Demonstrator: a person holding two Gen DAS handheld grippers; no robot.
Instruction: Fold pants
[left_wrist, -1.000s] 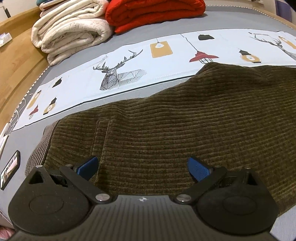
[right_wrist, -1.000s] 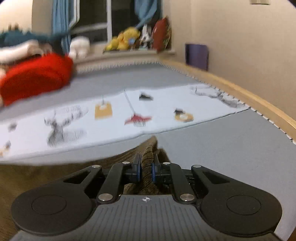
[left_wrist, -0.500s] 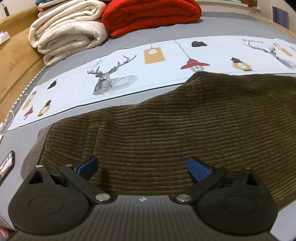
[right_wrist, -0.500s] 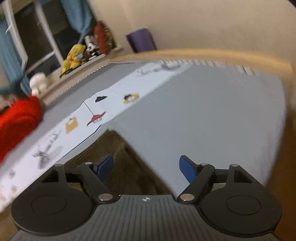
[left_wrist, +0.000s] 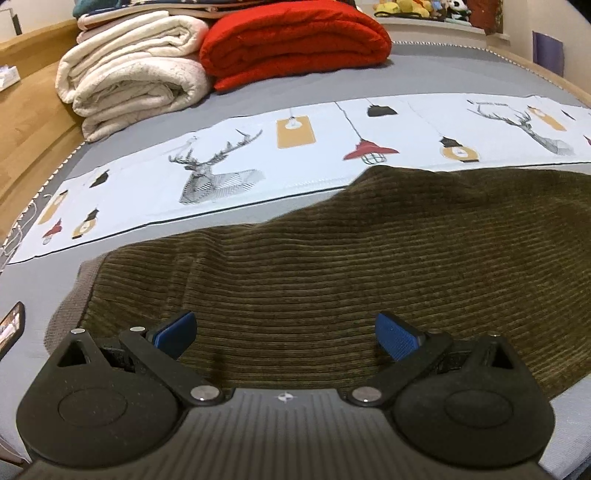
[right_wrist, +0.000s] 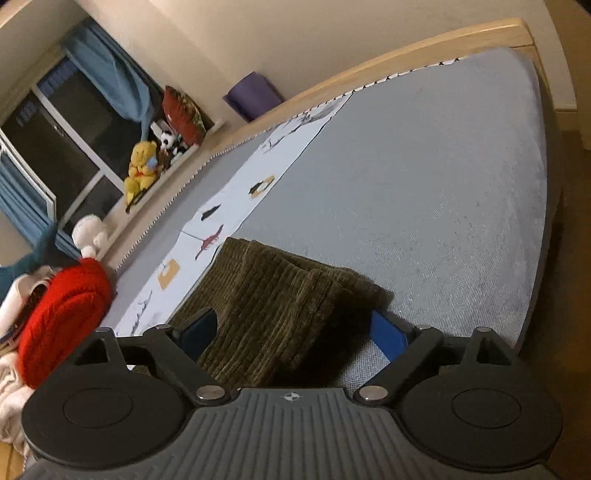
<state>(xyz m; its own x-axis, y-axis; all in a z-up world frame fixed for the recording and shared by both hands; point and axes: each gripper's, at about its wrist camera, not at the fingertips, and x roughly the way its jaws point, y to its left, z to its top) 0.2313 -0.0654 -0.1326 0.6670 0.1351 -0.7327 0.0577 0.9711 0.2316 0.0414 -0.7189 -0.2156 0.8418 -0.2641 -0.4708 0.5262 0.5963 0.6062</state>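
The left claw (left_wrist: 284, 334) is wide open and holds nothing; the pants (left_wrist: 332, 280) lie just under it. The right claw (right_wrist: 295, 328) is opening around their thick end, not squeezing. Pants look soft and floppy, so grab a corner.

My left gripper (left_wrist: 284, 334) hovers wide open over brown corduroy pants (left_wrist: 351, 266) spread across a grey bed (left_wrist: 295, 92). Beyond lies a printed cloth (left_wrist: 258, 158) with deer and lamps; far left, folded cream blankets (left_wrist: 133, 74) sit beside a red one (left_wrist: 295, 40).
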